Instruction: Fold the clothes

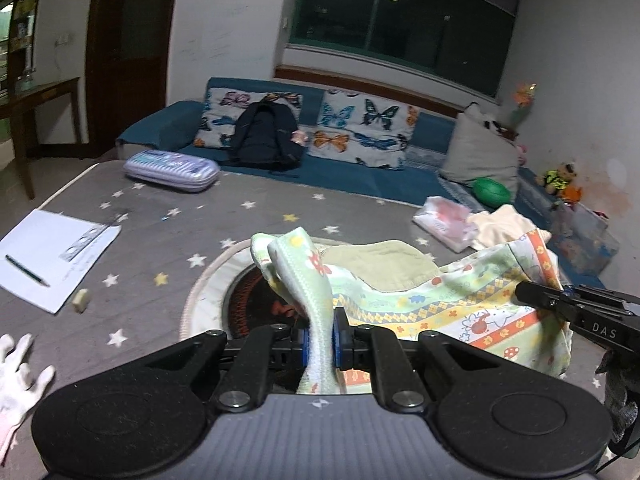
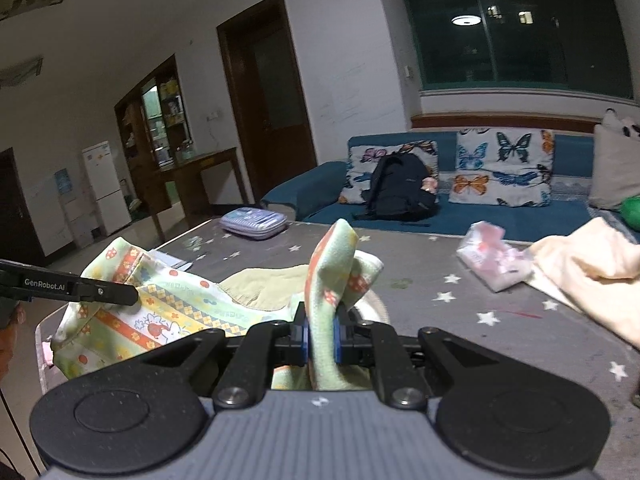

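The left tongs (image 1: pixel 320 344) are pinching a bunched corner of the patterned cloth (image 1: pixel 452 304) between blue pads, the fingers pressed nearly together with only the fabric thickness between them. The right tongs (image 2: pixel 320 340) are doing the same at the opposite corner, clamped tight on a gathered fold that is standing up above the fingers. In the left wrist view the right tongs are showing at the right edge, gripping the far corner; in the right wrist view the left tongs are showing at the left edge, doing likewise.

The cloth, pale green with orange, yellow and white printed bands and small cartoon figures, is hanging stretched between the two tongs, sagging in the middle, with a plain olive lining (image 1: pixel 380 266) showing at its upper edge. It is being held above a grey star-printed rug (image 1: pixel 168 216), over a round white-rimmed object with a dark centre (image 1: pixel 240 296).

On the rug, well apart from the cloth, a cream garment (image 2: pixel 588 268) and a pink-and-white bundle (image 2: pixel 492 260) are lying to the right, a lilac striped case (image 1: pixel 172 170) is resting near the blue sofa (image 1: pixel 360 176), and a sheet of paper with a pen (image 1: pixel 52 256) is lying to the left. A black backpack (image 1: pixel 264 136) is leaning against butterfly cushions (image 1: pixel 360 128) on the sofa.
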Available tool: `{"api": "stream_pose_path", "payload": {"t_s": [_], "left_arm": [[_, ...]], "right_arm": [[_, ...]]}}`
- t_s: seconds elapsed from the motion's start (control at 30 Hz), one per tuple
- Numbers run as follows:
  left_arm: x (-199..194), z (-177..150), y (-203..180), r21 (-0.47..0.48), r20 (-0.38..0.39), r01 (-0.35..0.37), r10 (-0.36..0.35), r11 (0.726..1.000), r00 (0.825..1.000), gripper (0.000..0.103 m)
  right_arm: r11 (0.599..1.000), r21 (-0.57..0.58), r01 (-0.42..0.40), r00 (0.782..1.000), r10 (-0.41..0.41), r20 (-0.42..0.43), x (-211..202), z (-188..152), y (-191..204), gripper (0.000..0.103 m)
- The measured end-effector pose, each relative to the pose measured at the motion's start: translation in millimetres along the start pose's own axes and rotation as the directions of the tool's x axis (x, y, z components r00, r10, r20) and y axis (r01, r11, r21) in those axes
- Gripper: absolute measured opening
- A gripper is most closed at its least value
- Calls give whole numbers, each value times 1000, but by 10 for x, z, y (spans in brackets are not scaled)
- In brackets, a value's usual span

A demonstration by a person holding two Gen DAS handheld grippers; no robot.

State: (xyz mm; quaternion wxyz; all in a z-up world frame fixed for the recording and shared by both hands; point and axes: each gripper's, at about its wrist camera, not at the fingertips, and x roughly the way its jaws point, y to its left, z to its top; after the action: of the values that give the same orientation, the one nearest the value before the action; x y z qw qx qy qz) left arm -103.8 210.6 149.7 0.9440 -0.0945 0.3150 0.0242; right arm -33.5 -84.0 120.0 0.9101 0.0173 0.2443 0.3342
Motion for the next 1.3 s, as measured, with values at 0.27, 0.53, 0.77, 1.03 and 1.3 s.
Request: {"api": "stream_pose_path", "payload": {"t_s": [0.27,0.53,0.77,1.03,1.3], "left_arm": [[57,-142,188,-8,-40,-67,67,998,997,12],[98,-222,175,-2,-67,-66,65,998,996,11],[123,-204,45,12,-63,-35,36,999,997,11],[194,-221,-187,21,-74,26,-25,999,997,10],[270,-201,-489,40,-87,106,-102,994,991,10]], "right_arm": [[1000,-15,-25,998,24,-64,253,-166,123,10],[1000,-13,-12,997,11,-71,200,-234,95,9],[1000,-11,1,997,-2,-76,140,-292,66,9],[999,2,44,997,-43,-63,-84,-346,-28,9],[994,19,108,993,-107,-40,-387,-356,-200,9]]}}
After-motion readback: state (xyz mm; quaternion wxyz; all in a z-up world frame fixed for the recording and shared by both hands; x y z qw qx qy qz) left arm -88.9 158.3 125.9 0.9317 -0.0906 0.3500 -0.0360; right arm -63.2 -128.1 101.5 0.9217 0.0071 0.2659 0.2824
